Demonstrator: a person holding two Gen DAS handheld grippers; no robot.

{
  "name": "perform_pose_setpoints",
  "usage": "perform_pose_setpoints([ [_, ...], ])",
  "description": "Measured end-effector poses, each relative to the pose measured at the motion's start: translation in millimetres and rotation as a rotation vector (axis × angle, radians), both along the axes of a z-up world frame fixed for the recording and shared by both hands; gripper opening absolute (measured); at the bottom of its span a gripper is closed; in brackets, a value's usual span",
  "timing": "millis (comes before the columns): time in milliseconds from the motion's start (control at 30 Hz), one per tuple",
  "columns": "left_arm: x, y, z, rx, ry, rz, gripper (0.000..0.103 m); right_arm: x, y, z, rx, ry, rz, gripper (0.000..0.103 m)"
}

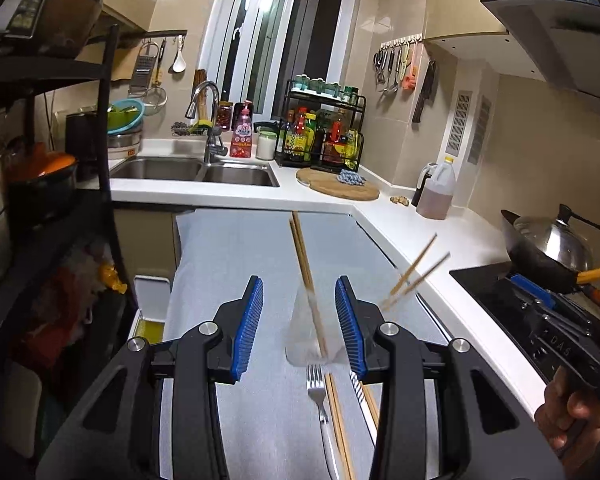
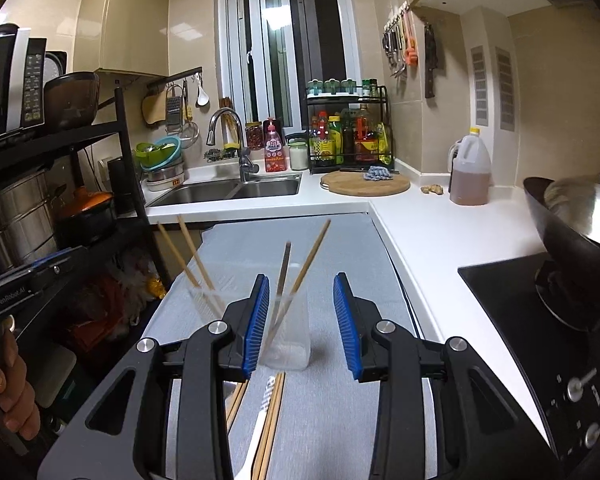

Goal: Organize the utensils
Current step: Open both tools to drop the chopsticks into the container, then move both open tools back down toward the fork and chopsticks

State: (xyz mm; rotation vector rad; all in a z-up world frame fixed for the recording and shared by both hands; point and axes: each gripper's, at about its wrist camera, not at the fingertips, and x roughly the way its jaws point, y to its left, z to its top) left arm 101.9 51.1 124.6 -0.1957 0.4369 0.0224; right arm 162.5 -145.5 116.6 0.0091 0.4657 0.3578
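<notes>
Both the left gripper (image 1: 299, 326) and right gripper (image 2: 301, 326), with ribbed blue pads, stand spread and empty. Slender wooden chopsticks (image 2: 300, 272) lean in clear plastic cups (image 2: 288, 336) on the grey woven mat (image 2: 332, 412); a steel fork (image 1: 318, 396) lies nearer.

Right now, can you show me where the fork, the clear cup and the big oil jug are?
fork (image 1: 315, 385), left wrist view, on its tines.
clear cup (image 2: 290, 344), right wrist view, on its front wall.
oil jug (image 2: 470, 176), right wrist view, on its body.
</notes>
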Motion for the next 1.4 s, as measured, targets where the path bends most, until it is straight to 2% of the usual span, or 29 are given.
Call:
perform_pose_setpoints([
  [100,-18.1,-1.9,-17.5,-0.009,0.017,-0.003,0.035,-22.7,-5.9,-11.4,-0.008,0.013,0.006,0.033],
  [167,-31.1,-5.6,-31.6,-0.001,0.027,-0.003,0.031,-35.8,-8.1,-18.4,-0.015,0.022,0.016,0.025],
  [233,-41.9,-9.1,-44.9,-0.002,0.037,-0.006,0.029,-50.9,-10.8,-30.2,-0.021,0.038,0.02,0.012],
  [300,-51.5,-12.4,-58.9,-0.001,0.048,-0.007,0.027,-62.7,-13.7,-41.3,-0.018,0.055,0.02,0.009],
  [400,-65.7,-18.6,-80.0,0.019,0.053,-0.004,0.026,-77.6,-18.2,-61.0,0.009,0.105,0.021,0.009],
  [600,-85.4,-28.7,-111.1,0.045,0.057,0.004,0.024,-102.7,-8.3,-98.6,-0.027,0.169,0.05,0.009],
  [800,-82.6,-30.6,-115.9,0.06,0.069,-0.012,0.024,-102.7,0.9,-135.6,-0.04,0.26,0.063,0.009],
  [1133,-81.8,-29.9,-128.5,0.045,0.108,-0.023,0.024,-87.0,20.2,-175.8,-0.071,0.373,0.083,0.01],
  [1400,-75.5,-35.3,-140.8,0.026,0.148,-0.047,0.024,-85.6,26.0,-189.2,-0.112,0.381,0.069,0.012],
])
